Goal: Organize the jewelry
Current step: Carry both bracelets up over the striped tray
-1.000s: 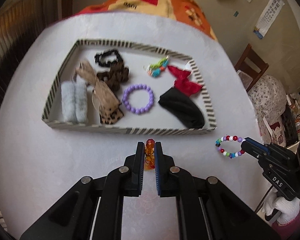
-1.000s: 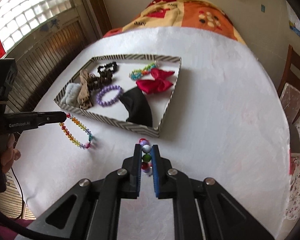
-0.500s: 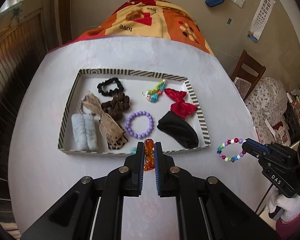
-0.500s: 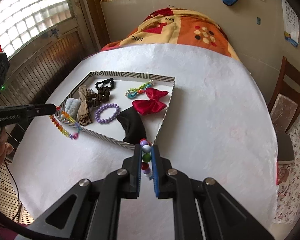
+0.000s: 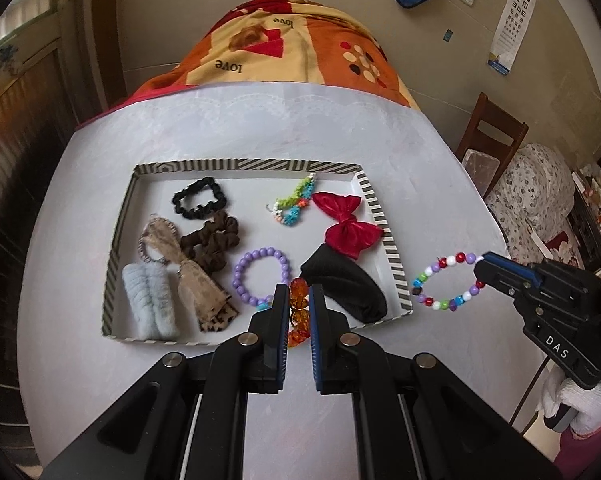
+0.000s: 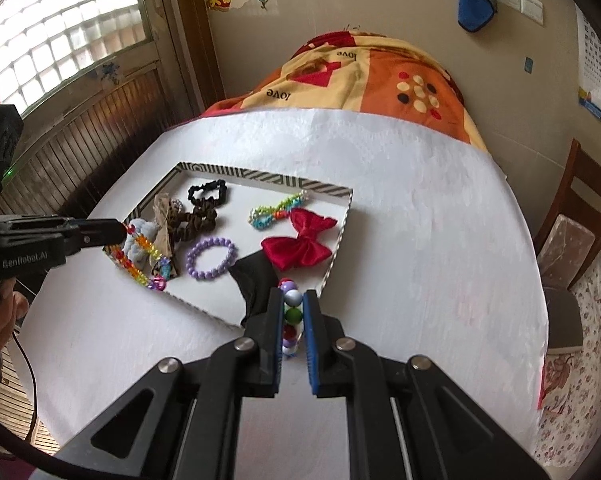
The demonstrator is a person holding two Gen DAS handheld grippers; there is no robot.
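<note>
Two beaded bracelets hang in the air above a white-covered table, each pinched in a handheld gripper. The left gripper (image 5: 298,312) has its jaws drawn narrow on an amber-and-rainbow bead bracelet (image 6: 142,258), whose loop dangles over the near left corner of the striped tray (image 5: 384,236), as the right wrist view shows. The right gripper (image 6: 293,320) is likewise closed to a narrow gap on a multicolored round-bead bracelet (image 5: 448,282), which hangs just right of the tray's right wall, clear of the tabletop.

Inside the tray lie a purple bead bracelet (image 5: 260,276), a red satin bow (image 5: 350,230), a black fabric piece (image 5: 346,286), a green-and-teal beaded strand (image 5: 294,204), a black scrunchie (image 5: 198,198), a brown scrunchie (image 5: 214,244), a pale blue furry clip (image 5: 148,300) and a tan leopard-print bow (image 5: 198,284).

Both carried bracelets look light and limp: strung beads that sag into a loop and are likely to swing with any quick move. The beads appear hard and glossy, so they could roll or slip between flat pads; a hold squarely across one or two beads, as now, seems safest. The stringing is probably elastic, so tugging is best avoided. Open floor between the purple bracelet and the beaded strand looks like the roomiest spot to lay them.
</note>
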